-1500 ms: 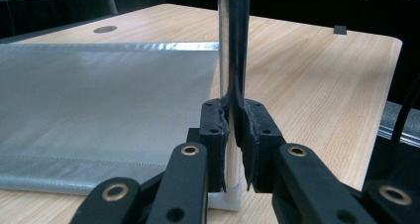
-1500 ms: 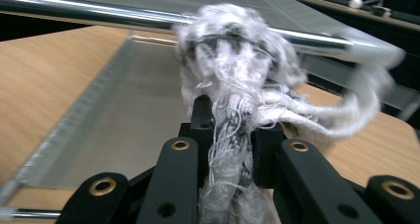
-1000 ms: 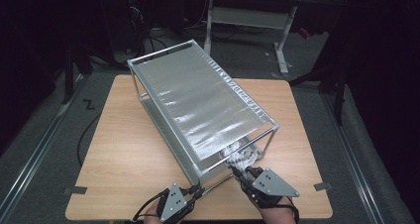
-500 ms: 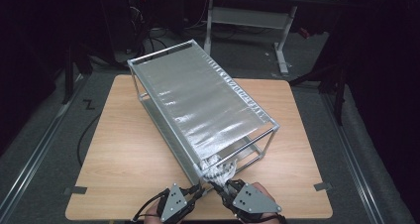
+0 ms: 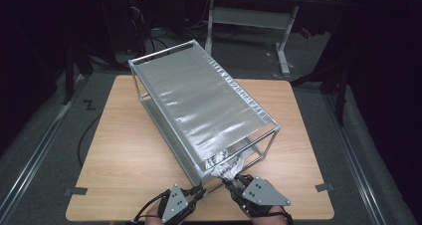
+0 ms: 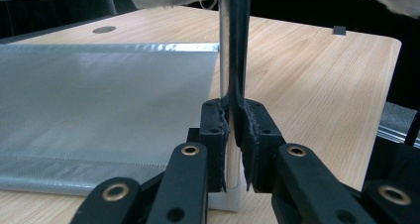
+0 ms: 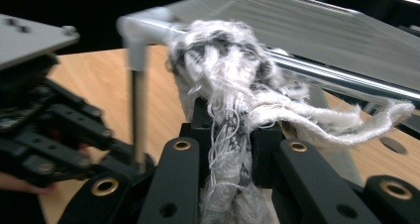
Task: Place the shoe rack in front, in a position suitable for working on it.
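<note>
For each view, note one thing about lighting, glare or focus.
High view: dark surroundings, glare streaks on the rack's mesh top. Left gripper view: sharp on the post, table evenly lit. Right gripper view: frayed cloth bright and soft, rack corner blurred.

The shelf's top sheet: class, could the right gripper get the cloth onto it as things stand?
Probably yes. The right gripper holds the cloth at the shelf's near end, and the top sheet lies bare. The left gripper clamps a corner post, aside.

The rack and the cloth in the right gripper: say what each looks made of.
Rack: seemingly metal tubing, shiny silver highlights, with grey woven-looking mesh shelves and white corner joints, probably plastic. Cloth: soft white and dark textile, maybe cotton, with frayed loose threads. Table: light wood grain, possibly laminate.
</note>
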A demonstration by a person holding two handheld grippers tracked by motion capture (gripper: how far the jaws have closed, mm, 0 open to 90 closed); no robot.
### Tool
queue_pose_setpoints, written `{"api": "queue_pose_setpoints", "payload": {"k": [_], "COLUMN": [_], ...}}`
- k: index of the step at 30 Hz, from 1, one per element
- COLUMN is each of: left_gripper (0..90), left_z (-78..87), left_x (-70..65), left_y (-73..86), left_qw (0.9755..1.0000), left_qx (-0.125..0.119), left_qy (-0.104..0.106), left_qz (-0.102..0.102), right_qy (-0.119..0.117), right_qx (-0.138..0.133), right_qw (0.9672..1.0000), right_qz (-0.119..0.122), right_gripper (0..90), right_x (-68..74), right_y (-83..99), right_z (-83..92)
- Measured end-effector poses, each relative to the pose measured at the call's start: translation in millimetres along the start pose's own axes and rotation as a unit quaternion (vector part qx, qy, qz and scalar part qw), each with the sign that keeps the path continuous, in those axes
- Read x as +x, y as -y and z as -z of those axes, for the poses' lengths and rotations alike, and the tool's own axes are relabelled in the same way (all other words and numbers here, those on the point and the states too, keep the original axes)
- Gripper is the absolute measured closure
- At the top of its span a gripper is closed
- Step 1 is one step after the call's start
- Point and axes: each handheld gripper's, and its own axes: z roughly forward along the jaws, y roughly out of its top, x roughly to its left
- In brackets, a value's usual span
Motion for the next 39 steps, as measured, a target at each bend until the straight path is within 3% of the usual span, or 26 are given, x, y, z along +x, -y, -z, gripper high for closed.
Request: {"api": "queue_pose_setpoints", "payload": {"k": [10,17,26,32,39], "left_gripper": [80.4,80.4,80.4,80.4,80.4], "left_z": [-0.2,-0.3,0.2,0.4,-0.3], "left_x": [0.2,0.2,0.3,0.1,-0.7], "left_y": [0.1,0.1,0.0,0.1,-0.2], "left_qw": [1.0000,1.0000,1.0000,1.0000,1.0000], "left_qx": [-0.001,0.000,0.001,0.001,0.000], "left_qy": [0.001,0.001,0.001,0.001,0.001], "left_qz": [0.002,0.002,0.000,0.000,-0.002], "right_qy": [0.062,0.107,0.152,0.170,0.178], "right_qx": [0.003,0.003,0.001,-0.008,-0.010], "right_qw": [0.9968,0.9915,0.9825,0.9750,0.9728], "right_qz": [-0.051,-0.074,-0.107,-0.143,-0.147], "right_gripper": [78.1,78.1,78.1,78.1,78.1], "right_x": [-45.7,-75.3,-102.2,-121.8,-128.8], "right_y": [11.8,18.4,25.4,31.3,33.9], "right_z": [2.9,7.9,13.5,21.4,24.4]}}
